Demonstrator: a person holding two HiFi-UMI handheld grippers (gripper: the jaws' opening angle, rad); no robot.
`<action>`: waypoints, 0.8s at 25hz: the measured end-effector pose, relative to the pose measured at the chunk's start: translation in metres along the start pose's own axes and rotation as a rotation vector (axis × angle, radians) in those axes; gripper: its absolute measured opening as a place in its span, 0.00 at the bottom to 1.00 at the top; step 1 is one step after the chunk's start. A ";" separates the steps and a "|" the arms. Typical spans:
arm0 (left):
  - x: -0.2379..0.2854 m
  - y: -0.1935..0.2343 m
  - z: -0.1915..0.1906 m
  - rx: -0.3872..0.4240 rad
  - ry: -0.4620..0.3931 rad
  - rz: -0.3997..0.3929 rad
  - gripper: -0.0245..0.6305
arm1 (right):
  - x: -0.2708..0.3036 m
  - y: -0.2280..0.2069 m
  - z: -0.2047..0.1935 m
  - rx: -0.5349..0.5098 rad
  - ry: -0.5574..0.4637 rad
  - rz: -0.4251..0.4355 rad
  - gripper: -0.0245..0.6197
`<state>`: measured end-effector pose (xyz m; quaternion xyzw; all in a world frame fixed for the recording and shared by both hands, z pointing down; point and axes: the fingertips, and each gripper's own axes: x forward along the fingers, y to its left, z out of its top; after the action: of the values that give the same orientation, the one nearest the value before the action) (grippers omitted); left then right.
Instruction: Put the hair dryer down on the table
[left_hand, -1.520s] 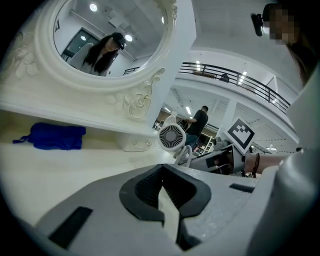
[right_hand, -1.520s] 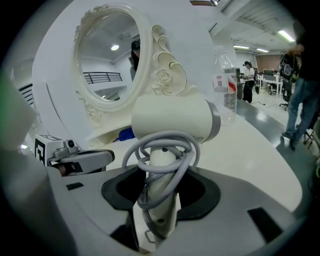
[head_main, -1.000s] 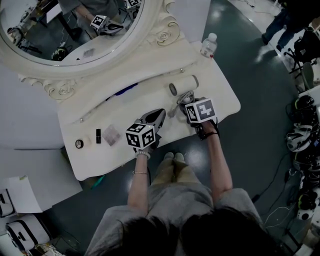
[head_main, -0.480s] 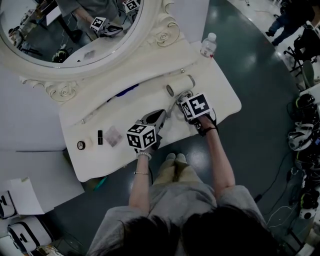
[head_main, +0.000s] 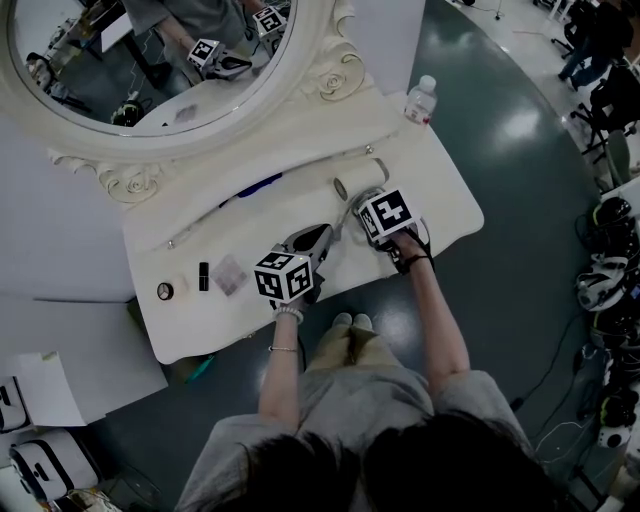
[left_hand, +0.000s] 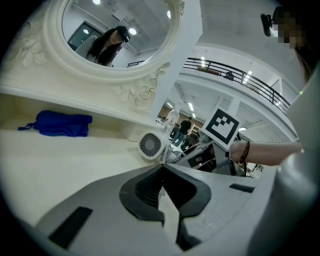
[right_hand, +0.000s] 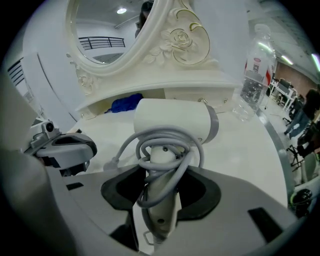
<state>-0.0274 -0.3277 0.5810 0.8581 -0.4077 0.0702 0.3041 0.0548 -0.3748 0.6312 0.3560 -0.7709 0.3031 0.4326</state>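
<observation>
Shifted slightly up-left in the head view, our right gripper (right_hand: 161, 197) clamps the cord-wrapped handle of the hair dryer (right_hand: 172, 120), its barrel mid-frame down by the bench (head_main: 440, 215), so we should settle it flat before releasing; our left gripper (left_hand: 162, 187) idles closed, empty.

- Dryer (head_main: 362, 176): in the head view its handle is hidden under the right gripper (head_main: 360, 198).
- Mirror (head_main: 150, 60): cut off by the top edge.
- Two dark items (head_main: 165, 291): too small to tell.
</observation>
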 end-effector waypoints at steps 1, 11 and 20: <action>-0.001 0.001 0.000 -0.001 -0.001 0.002 0.04 | 0.001 0.000 0.000 -0.008 0.006 -0.005 0.33; -0.016 0.009 -0.001 -0.009 -0.011 0.032 0.04 | 0.004 0.002 0.000 -0.039 0.037 -0.035 0.33; -0.026 0.008 0.003 -0.031 -0.045 0.023 0.04 | 0.007 0.002 0.000 -0.048 0.070 -0.082 0.34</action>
<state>-0.0512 -0.3161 0.5727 0.8499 -0.4254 0.0479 0.3071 0.0509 -0.3758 0.6368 0.3661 -0.7471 0.2789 0.4796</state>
